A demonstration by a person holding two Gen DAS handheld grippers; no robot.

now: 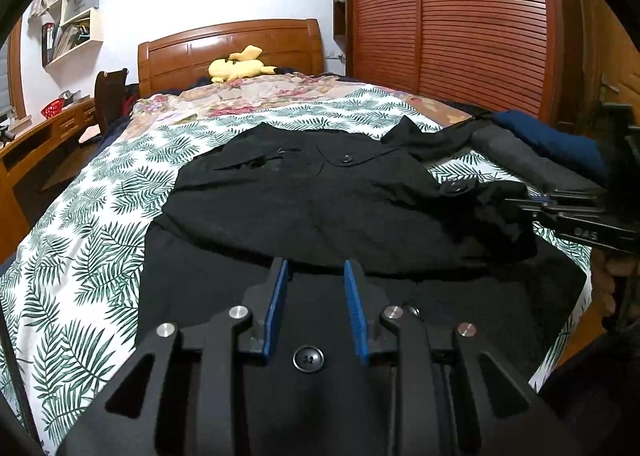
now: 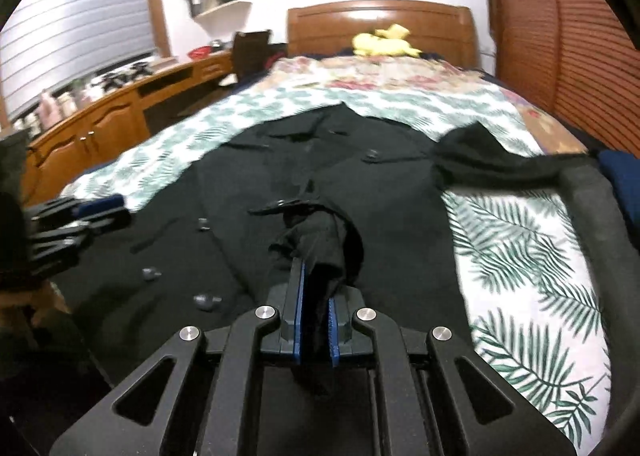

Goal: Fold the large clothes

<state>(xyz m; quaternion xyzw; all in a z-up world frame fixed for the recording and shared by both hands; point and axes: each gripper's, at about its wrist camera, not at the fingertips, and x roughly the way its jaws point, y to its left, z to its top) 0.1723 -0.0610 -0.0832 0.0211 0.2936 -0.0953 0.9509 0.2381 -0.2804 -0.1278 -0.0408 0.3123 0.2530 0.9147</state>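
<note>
1. I see a bed (image 1: 316,38) with a wooden headboard, covered by a white sheet (image 1: 92,224) printed with green palm leaves.
2. A black buttoned coat (image 1: 320,208) lies spread across the sheet.
3. A floral quilt (image 1: 256,96) covers the head end.
4. A yellow plush toy (image 1: 238,65) rests by the headboard.
5. Grey and blue folded garments (image 1: 540,148) sit at the bed's right edge.

1. The left wrist view looked along its fingers from low and close over the black coat (image 1: 320,208), toward the headboard (image 1: 232,48).
2. The right wrist view sat just as close, facing the same way.
3. Both views shared the coat, the bed (image 1: 100,216) and the headboard.
</note>
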